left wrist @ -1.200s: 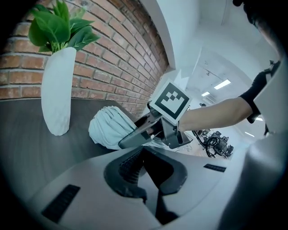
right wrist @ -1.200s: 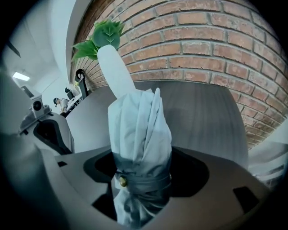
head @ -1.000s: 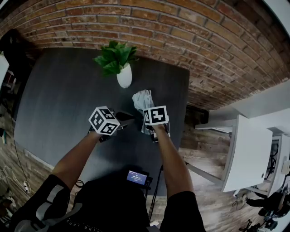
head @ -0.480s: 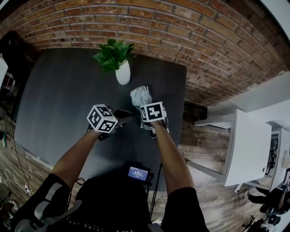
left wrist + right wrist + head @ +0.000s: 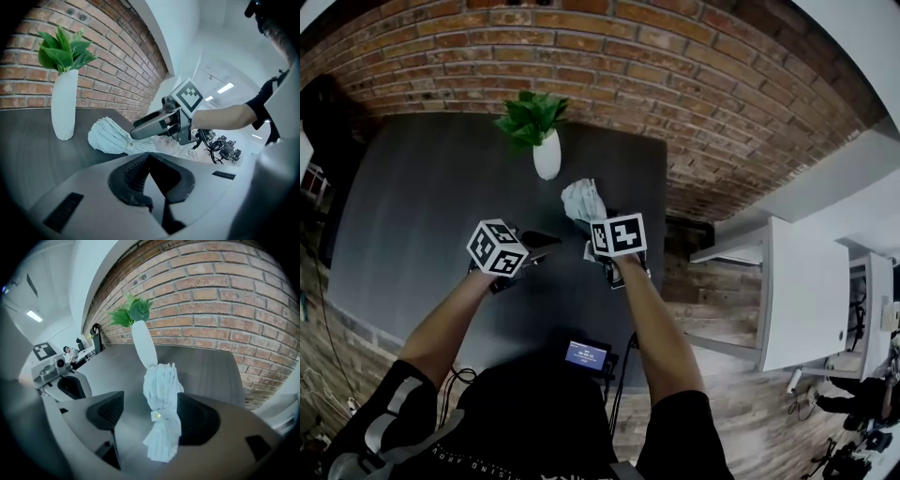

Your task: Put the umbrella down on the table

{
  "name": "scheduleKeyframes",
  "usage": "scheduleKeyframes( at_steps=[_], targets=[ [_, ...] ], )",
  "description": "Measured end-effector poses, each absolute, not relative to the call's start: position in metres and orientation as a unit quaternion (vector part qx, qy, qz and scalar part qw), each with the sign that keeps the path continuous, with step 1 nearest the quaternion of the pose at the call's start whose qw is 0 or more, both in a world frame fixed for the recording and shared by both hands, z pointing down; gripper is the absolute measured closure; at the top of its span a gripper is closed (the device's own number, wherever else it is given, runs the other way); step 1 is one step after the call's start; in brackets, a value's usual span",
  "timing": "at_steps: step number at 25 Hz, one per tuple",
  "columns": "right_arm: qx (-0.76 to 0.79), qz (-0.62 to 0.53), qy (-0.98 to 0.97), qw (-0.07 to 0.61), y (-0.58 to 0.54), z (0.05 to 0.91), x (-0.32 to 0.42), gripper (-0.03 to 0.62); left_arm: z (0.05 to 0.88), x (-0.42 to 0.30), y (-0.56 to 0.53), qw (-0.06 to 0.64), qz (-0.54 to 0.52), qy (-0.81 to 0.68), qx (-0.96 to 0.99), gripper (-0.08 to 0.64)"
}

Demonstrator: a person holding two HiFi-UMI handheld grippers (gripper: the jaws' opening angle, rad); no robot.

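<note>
The folded pale umbrella point(image 5: 161, 413), tied with a snap strap, lies on the dark grey table point(image 5: 422, 206) near its right edge, just in front of the vase. My right gripper point(image 5: 151, 414) hovers above it. Its jaws have just been opening and stand wide. The umbrella shows between them, but the pads do not touch it. My left gripper point(image 5: 149, 158) hangs over the table to the left of the umbrella, its jaw tips together with nothing in them. In the left gripper view the right gripper point(image 5: 164, 124) hangs over the umbrella point(image 5: 115, 138).
A white vase with a green plant point(image 5: 547, 155) stands just behind the umbrella. A brick wall point(image 5: 694, 84) runs along the far side of the table. The table's right edge drops to wood floor, and beyond it stands a white cabinet point(image 5: 806, 300).
My right gripper has lifted off the umbrella, which stays lying on the table. My left gripper has drifted to the left and slightly up.
</note>
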State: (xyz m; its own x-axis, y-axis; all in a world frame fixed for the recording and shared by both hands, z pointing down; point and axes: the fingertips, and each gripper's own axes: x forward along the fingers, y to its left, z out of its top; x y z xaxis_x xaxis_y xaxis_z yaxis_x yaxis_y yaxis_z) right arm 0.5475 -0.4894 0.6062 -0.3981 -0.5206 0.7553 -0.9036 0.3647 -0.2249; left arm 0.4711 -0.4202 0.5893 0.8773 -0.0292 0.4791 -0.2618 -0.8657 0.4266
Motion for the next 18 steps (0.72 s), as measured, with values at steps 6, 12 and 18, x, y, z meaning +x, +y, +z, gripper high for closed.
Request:
scheduleKeyframes(
  at_steps=[6, 12, 18],
  targets=[
    [0.453, 0.329, -0.799, 0.220, -0.446, 0.575, 0.531, 0.297, 0.574, 0.455, -0.392, 0.233, 0.229, -0.062, 0.943, 0.557],
    [0.497, 0.279, -0.798, 0.198, -0.397, 0.549, 0.526, 0.498, 0.557, 0.441, -0.353, 0.215, 0.216, -0.049, 0.951, 0.557],
    [0.546, 0.244, -0.783, 0.173, -0.349, 0.535, 0.513, 0.584, 0.540, 0.421, -0.321, 0.221, 0.160, -0.061, 0.960, 0.557]
  ],
)
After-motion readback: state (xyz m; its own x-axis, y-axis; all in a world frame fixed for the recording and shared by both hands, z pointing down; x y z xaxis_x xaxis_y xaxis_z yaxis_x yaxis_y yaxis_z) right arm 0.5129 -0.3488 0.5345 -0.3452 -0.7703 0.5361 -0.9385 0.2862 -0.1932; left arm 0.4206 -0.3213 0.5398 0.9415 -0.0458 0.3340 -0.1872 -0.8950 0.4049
